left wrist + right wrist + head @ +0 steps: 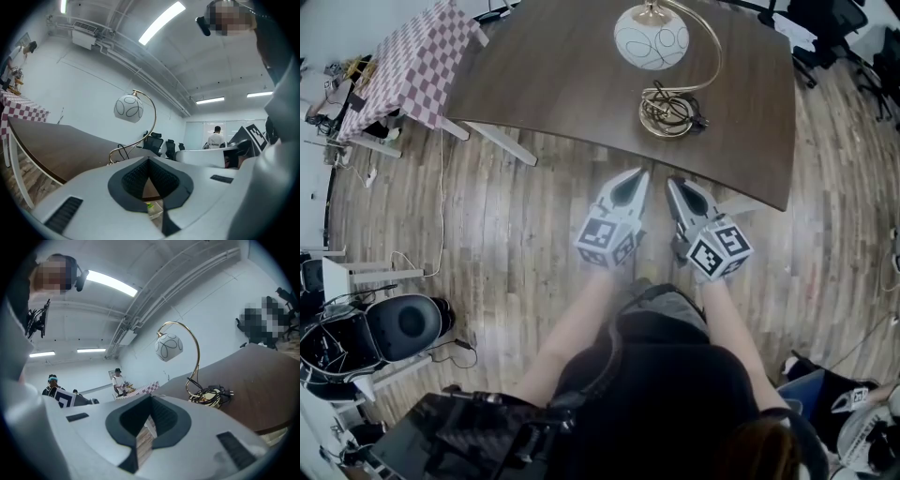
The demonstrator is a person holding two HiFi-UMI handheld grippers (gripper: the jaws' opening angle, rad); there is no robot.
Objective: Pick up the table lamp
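Observation:
The table lamp stands on a dark brown table (pixel 553 75). It has a white globe shade (pixel 651 38) with black swirls, a curved gold stem and a round gold base (pixel 670 114) wrapped in black cord. In the left gripper view the shade (pixel 128 108) hangs ahead and to the left; in the right gripper view the lamp (pixel 169 347) stands ahead and its base (pixel 209 396) lies to the right. My left gripper (pixel 637 175) and right gripper (pixel 674 181) are side by side just short of the table's near edge, both shut and empty, a short way from the lamp.
A table with a checked pink cloth (pixel 417 61) stands at the far left. Office chairs (pixel 834 28) sit beyond the brown table's right end. Black gear and cables (pixel 366 333) lie on the wooden floor at the left. People stand in the background (pixel 215 138).

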